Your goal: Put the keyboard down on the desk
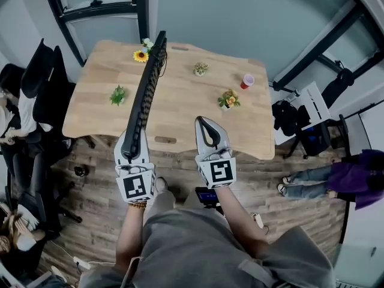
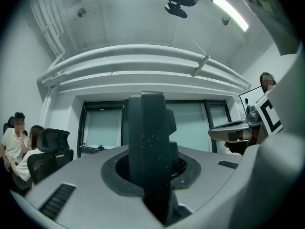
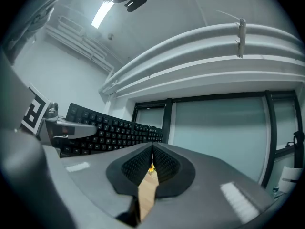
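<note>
our left gripper (image 1: 133, 143) pinches the long black keyboard (image 1: 148, 89) by one end, edge-up over the pale wooden desk (image 1: 186, 110); our right gripper (image 1: 202, 122) keeps ribbed pads pressed together, empty.

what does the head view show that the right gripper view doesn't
Only the head view: the full desk top, a red cup, the wood floor.
Only the right gripper view: the keyboard keys face-on, a ceiling light, and the right gripper with its fingers shut on nothing.
Both: the keyboard clamped on edge in the left gripper.
</note>
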A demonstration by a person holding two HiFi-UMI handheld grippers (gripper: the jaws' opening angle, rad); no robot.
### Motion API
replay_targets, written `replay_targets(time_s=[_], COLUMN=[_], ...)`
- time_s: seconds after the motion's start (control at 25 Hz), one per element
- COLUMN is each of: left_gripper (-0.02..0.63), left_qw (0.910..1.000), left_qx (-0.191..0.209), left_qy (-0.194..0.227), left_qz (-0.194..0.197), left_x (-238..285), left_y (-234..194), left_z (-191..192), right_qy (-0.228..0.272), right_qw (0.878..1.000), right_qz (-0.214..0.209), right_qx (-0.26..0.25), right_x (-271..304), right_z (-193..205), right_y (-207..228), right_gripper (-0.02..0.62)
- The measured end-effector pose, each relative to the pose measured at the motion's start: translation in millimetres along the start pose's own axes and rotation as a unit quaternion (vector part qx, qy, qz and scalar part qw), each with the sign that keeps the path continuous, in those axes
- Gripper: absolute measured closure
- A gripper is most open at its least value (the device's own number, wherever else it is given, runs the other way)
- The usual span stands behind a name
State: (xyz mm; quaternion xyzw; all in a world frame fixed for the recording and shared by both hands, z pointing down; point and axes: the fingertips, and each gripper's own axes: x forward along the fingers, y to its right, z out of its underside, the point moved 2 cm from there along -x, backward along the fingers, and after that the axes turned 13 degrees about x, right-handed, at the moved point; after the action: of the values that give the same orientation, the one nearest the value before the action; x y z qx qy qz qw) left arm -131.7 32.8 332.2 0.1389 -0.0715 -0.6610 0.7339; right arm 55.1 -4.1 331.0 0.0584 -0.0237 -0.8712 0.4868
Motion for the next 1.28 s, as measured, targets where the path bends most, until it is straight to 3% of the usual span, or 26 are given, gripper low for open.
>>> replay_targets(time_s=[0.2,0.4,0.64,0.8,0.96,1.12,1.28], left_gripper=[0.511,0.511,0.511,0.509,0.509,0.509,0.509], left_qw=[0.9990,0.9940,0.9831,0.9658,0.9443,0.9209,0.8980], left_qx=[-0.019,-0.034,-0.033,-0.089,-0.092,-0.093,-0.109], left_qy=[0.016,0.033,0.052,0.055,0.057,0.066,0.068], left_qz=[0.037,0.099,0.172,0.237,0.311,0.373,0.421], left_x=[36,68,100,113,114,113,108], left_y=[-16,-21,-27,-38,-46,-56,-64], left_z=[17,29,39,53,67,78,93], right_qy=[0.000,-0.002,-0.007,0.009,-0.006,-0.040,-0.073], right_qw=[0.999,0.997,0.997,0.999,0.999,0.998,0.995], right_qz=[0.039,0.081,0.081,0.036,0.004,-0.027,-0.065], right_qx=[-0.001,0.004,-0.008,-0.032,-0.042,-0.041,0.003], right_x=[18,34,66,86,98,118,132], right_z=[6,14,29,28,30,51,77], right_y=[7,36,74,83,106,138,159], right_gripper=[0.583,0.583,0.581,0.581,0.560,0.432,0.310])
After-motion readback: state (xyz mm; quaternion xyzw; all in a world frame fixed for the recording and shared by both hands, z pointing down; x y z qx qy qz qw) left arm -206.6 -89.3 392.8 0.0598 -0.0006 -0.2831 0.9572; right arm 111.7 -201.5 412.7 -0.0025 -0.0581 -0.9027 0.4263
